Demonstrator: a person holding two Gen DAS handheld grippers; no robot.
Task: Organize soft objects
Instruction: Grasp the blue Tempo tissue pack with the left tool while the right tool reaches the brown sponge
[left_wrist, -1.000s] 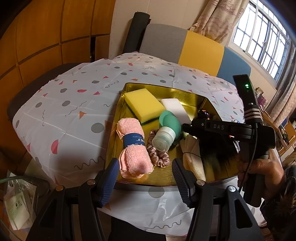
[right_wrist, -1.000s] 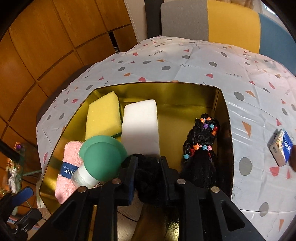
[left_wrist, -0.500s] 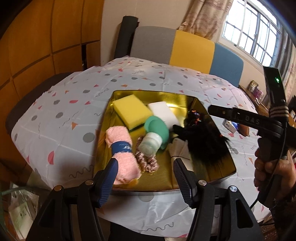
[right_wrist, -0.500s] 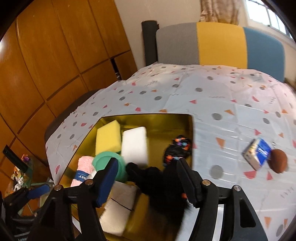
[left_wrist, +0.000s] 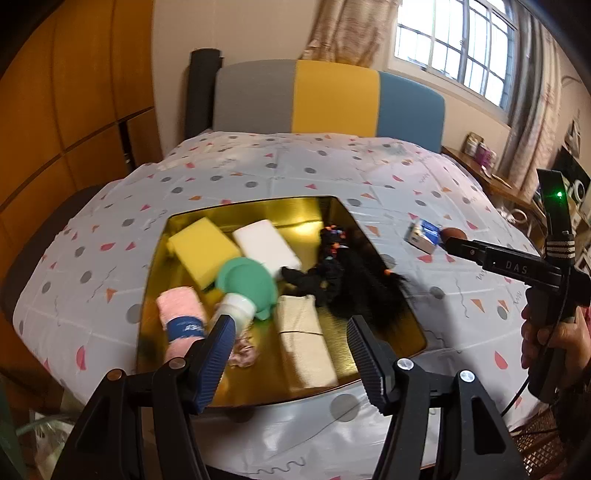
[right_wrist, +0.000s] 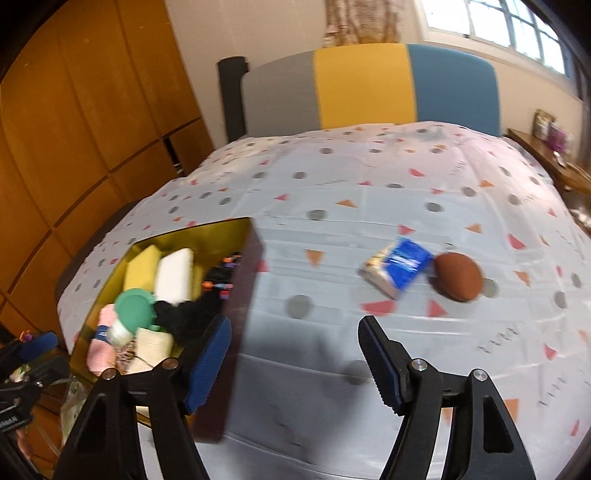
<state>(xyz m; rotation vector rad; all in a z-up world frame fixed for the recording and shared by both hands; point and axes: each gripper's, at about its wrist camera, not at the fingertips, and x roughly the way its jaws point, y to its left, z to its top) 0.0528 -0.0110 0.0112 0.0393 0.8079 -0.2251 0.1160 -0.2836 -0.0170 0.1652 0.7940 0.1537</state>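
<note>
Right gripper (right_wrist: 295, 358): jaws apart and opening wider, nothing between them. It hangs over bare tablecloth (right_wrist: 332, 177), with the gold tray (right_wrist: 255, 251) at its 9 o'clock. Left gripper (left_wrist: 290, 350): jaws spread, empty, poised over the near half of the tray.

Tray contents, left wrist view: yellow sponge (left_wrist: 201, 247) at 11 o'clock, white sponge (left_wrist: 266, 245) beside it, green-capped bottle (left_wrist: 243, 291) at centre, pink towel roll (left_wrist: 181, 325) at 8 o'clock, beige folded cloth (left_wrist: 303, 332) at 6 o'clock, black hairpiece (left_wrist: 351, 284) with coloured beads at 3 o'clock, its tips reaching the tray's right rim.

Outstanding items, right wrist view: a blue-and-white packet (right_wrist: 397, 267) and a brown puff (right_wrist: 458, 277) lie touching on the cloth, at 1 o'clock from the right gripper and well apart from the tray.

Assessment: the step in hand appears to be the reach for one of these two. Recommendations:
- Take the packet first; it lies nearer the tray and shields the puff.
- Align the jaws across the packet's short sides, not its diagonal.
- Come down clear of the puff so it is not nudged away.
- Close gently; the packet looks crushable.
- Keep the pads off the tablecloth, which may bunch and drag.
- Set it in the free floor at the tray's far edge, at 12 o'clock.

Frame is motion-blurred; the packet's printing is illegible.
</note>
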